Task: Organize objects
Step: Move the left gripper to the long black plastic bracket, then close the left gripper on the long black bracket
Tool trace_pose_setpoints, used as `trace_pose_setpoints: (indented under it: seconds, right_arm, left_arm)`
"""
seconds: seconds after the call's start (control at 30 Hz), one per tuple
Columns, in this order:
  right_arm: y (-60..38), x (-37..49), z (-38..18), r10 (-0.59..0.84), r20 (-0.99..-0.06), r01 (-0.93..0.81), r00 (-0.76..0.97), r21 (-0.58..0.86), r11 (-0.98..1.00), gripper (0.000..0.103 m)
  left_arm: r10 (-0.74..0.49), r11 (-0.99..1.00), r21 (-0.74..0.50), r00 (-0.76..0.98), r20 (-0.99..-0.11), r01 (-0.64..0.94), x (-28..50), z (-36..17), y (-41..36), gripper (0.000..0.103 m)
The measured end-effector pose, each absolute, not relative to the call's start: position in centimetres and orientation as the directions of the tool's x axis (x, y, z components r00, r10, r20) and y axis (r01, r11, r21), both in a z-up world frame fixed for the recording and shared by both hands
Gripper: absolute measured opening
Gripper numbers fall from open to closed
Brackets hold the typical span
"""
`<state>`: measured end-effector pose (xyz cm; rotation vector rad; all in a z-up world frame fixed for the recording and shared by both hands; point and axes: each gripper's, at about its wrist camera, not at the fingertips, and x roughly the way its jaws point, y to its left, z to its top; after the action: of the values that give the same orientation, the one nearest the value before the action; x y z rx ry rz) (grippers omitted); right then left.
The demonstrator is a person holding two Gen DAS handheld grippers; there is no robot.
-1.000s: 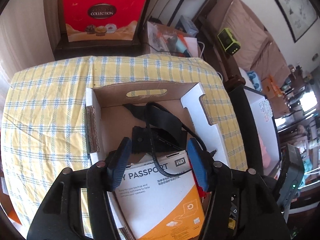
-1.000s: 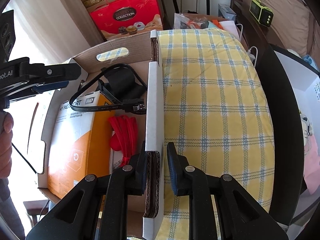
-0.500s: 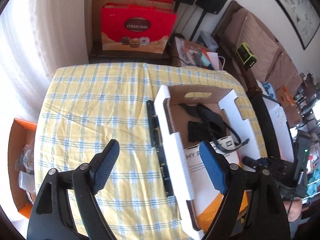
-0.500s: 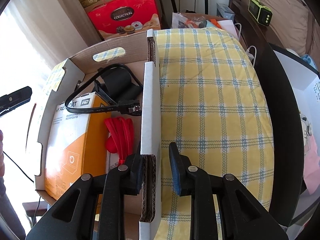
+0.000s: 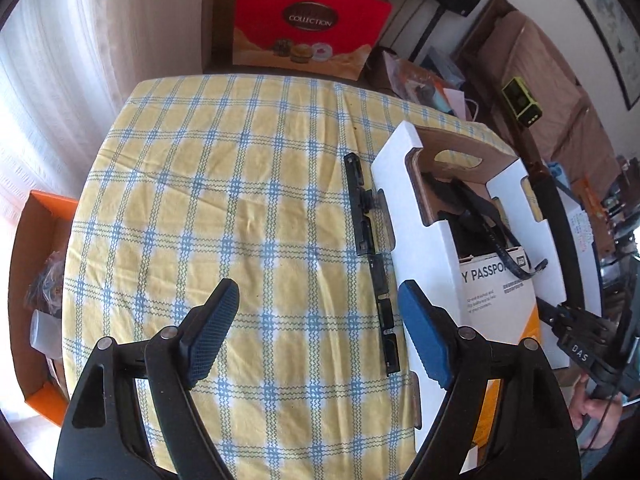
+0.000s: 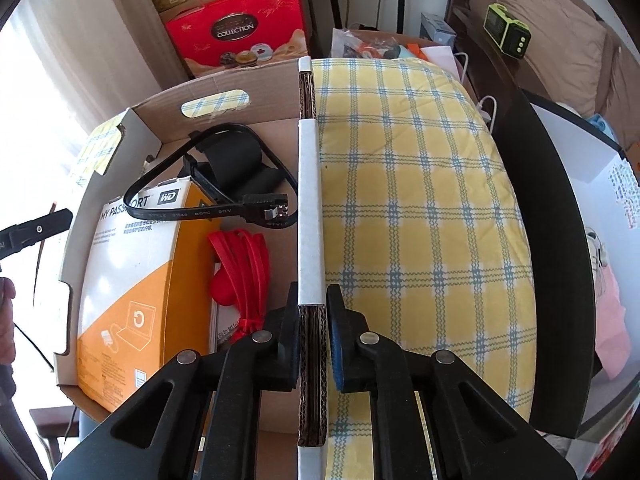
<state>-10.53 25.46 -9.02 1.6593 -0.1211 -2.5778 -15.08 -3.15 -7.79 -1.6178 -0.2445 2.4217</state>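
So the cardboard box (image 6: 310, 216) sits on the checked tablecloth (image 5: 224, 208), toward its right side in the left wrist view. Inside: a hard drive box (image 6: 132, 272) on the left, a bundled cable (image 6: 244, 276) beside it, a SATA cable (image 6: 224, 208) draped on top. A long connector strip (image 5: 370, 256) lies just left of the box.

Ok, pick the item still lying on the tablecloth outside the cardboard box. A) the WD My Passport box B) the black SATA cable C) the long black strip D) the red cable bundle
C: the long black strip lies on the tablecloth beside the cardboard box; the other three sit inside the box.
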Motion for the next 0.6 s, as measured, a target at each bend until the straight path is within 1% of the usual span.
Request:
trace_pose_setpoints:
  seconds: [0.13, 0.2, 0.23, 0.27, 0.3, 0.33, 0.37, 0.6]
  right_arm:
    - [26.6, -10.1, -8.9, -0.101, -0.905, -0.01, -0.413, 0.115, -0.993, 0.011]
    - [27.1, -10.1, -8.9, -0.106, -0.906, -0.016, -0.409, 0.123, -0.992, 0.011]
    - [27.3, -10.0, -8.8, -0.11, -0.907, -0.017, -0.407, 0.128, -0.992, 0.011]
    - [27.4, -9.9, -8.8, -0.116, -0.906, -0.016, -0.406, 0.134, -0.991, 0.011]
    - [27.5, -9.9, -8.8, -0.119, -0.906, -0.015, -0.406, 0.137, -0.99, 0.011]
    - [27.5, -9.9, -8.8, -0.119, -0.906, -0.014, -0.405, 0.136, -0.991, 0.012]
    - [27.5, -9.8, -8.7, -0.118, -0.906, -0.013, -0.406, 0.134, -0.991, 0.012]
    - [27.5, -9.8, -8.9, -0.126, -0.905, -0.011, -0.406, 0.142, -0.99, 0.012]
  left_arm:
    - [0.276, -0.961, -0.251, -0.356, -0.893, -0.115, -15.0, -8.1, -2.0, 0.078]
    - [0.271, -0.962, -0.239, -0.352, -0.896, -0.132, -15.1, -8.3, -1.1, 0.074]
    - [0.264, -0.963, -0.23, -0.347, -0.9, -0.138, -15.1, -8.5, -0.7, 0.068]
    - [0.26, -0.964, -0.225, -0.34, -0.904, -0.14, -15.2, -8.8, -0.3, 0.058]
    - [0.257, -0.965, -0.222, -0.329, -0.909, -0.139, -15.3, -9.1, -0.1, 0.051]
    - [0.255, -0.966, -0.223, -0.317, -0.914, -0.135, -15.5, -9.5, 0.1, 0.04]
    - [0.255, -0.966, -0.225, -0.309, -0.916, -0.131, -15.6, -9.8, 0.3, 0.036]
    - [0.29, -0.957, -0.268, -0.302, -0.908, -0.114, -15.9, -10.1, 0.3, 0.036]
